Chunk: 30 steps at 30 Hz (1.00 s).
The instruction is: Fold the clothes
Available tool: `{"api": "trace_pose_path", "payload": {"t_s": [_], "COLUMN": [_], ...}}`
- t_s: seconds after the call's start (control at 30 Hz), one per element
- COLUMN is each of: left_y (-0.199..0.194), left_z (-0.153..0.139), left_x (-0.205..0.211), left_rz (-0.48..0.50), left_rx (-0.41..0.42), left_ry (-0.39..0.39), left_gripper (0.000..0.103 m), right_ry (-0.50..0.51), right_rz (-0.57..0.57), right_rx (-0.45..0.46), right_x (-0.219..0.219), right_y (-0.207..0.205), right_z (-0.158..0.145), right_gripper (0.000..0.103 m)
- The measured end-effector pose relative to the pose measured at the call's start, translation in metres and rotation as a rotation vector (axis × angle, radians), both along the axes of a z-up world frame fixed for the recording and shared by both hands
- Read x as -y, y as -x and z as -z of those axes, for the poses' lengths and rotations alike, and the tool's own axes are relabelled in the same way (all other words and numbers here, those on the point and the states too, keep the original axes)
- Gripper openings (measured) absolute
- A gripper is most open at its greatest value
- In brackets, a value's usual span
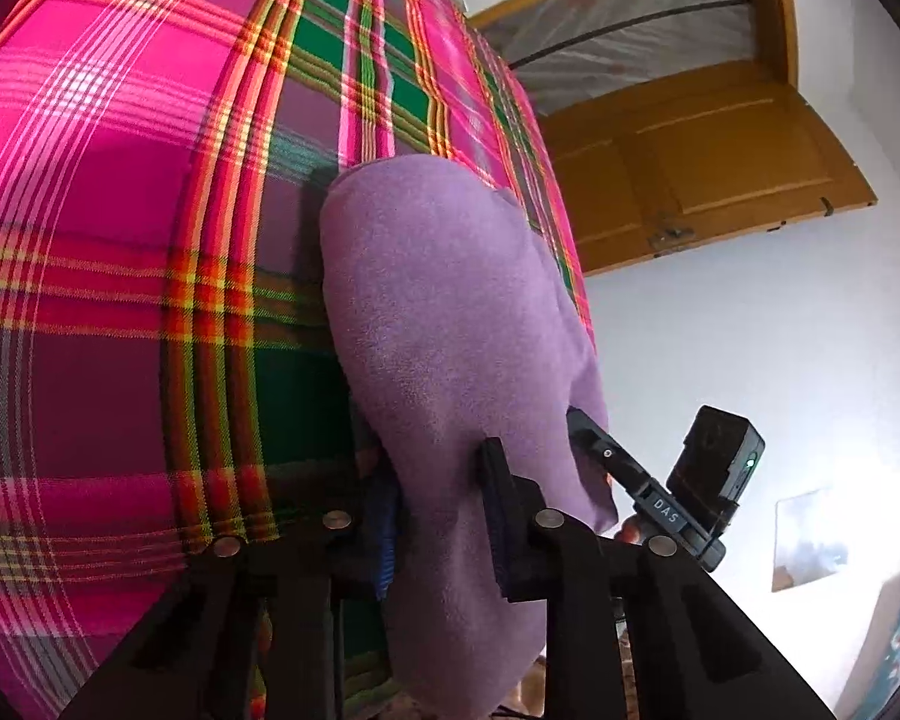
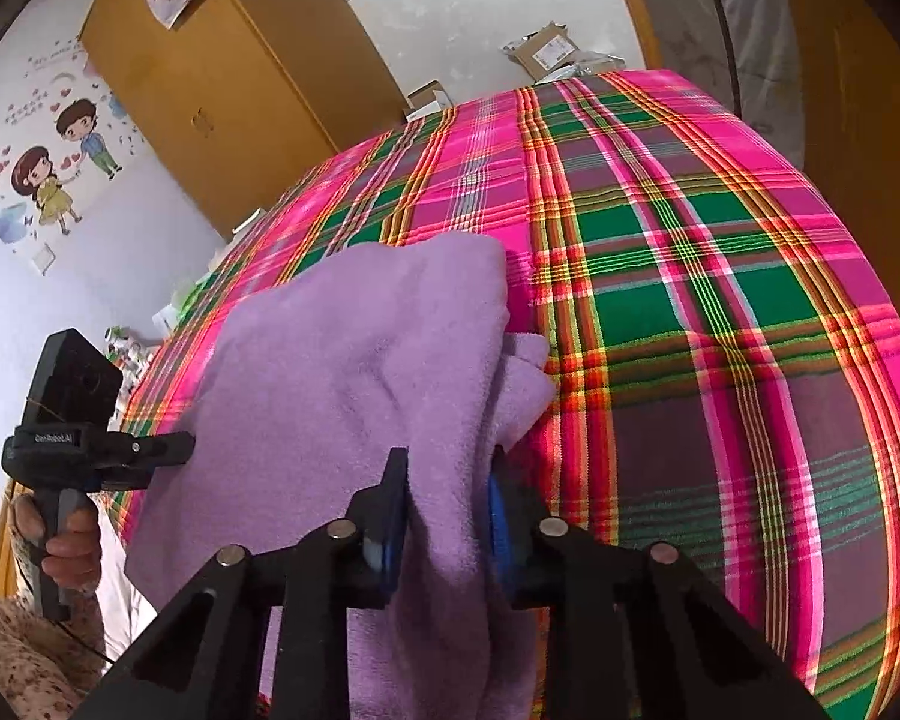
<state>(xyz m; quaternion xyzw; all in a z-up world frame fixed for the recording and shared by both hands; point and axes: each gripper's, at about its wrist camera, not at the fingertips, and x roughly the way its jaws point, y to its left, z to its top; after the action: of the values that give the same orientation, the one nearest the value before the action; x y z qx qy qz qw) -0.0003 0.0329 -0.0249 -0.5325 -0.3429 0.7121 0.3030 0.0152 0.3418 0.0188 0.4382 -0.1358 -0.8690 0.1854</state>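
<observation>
Lilac fleece garment (image 1: 450,324), soft and rumpled, bunched in loose folds above the plaid-covered bed (image 1: 120,252).

Left claw (image 1: 444,516): clamped tight on one edge of the fleece. Right claw (image 2: 447,516): likewise pinched shut on a thick gather of it. Cloth hangs between both, draping onto the near side of the bed.

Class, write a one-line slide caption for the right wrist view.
Right gripper clamps a purple fleece garment above a plaid bedspread; the left gripper holds its other edge.
</observation>
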Motion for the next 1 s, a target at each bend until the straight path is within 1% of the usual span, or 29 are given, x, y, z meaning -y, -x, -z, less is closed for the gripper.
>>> {"api": "trace_pose_path", "payload": {"t_s": [0.17,0.27,0.53,0.67,0.87,1.0], "left_y": [0.005,0.007,0.020,0.030,0.046,0.062], "left_z": [-0.004,-0.012,-0.034,-0.042,-0.051,-0.051], "left_x": [0.001,0.002,0.030,0.054,0.090,0.109], "left_rz": [-0.002,0.003,-0.048,-0.084,-0.153,-0.190], "left_rx": [-0.006,-0.016,-0.052,-0.057,-0.064,-0.067], "left_ry": [-0.002,-0.002,0.001,0.023,0.041,0.056], "left_gripper": [0.021,0.019,0.018,0.018,0.018,0.017], "right_ry": [0.046,0.051,0.108,0.120,0.152,0.137], "right_rz": [0.020,0.026,0.018,-0.003,-0.025,-0.039], "right_rx": [-0.008,-0.017,-0.031,-0.040,-0.027,-0.032], "right_x": [0.000,0.005,0.027,0.048,0.077,0.098], "right_y": [-0.003,-0.002,0.007,0.023,0.054,0.075], "right_z": [-0.010,-0.018,-0.031,-0.036,-0.033,-0.033], "right_gripper": [0.022,0.022,0.022,0.022,0.022,0.022]}}
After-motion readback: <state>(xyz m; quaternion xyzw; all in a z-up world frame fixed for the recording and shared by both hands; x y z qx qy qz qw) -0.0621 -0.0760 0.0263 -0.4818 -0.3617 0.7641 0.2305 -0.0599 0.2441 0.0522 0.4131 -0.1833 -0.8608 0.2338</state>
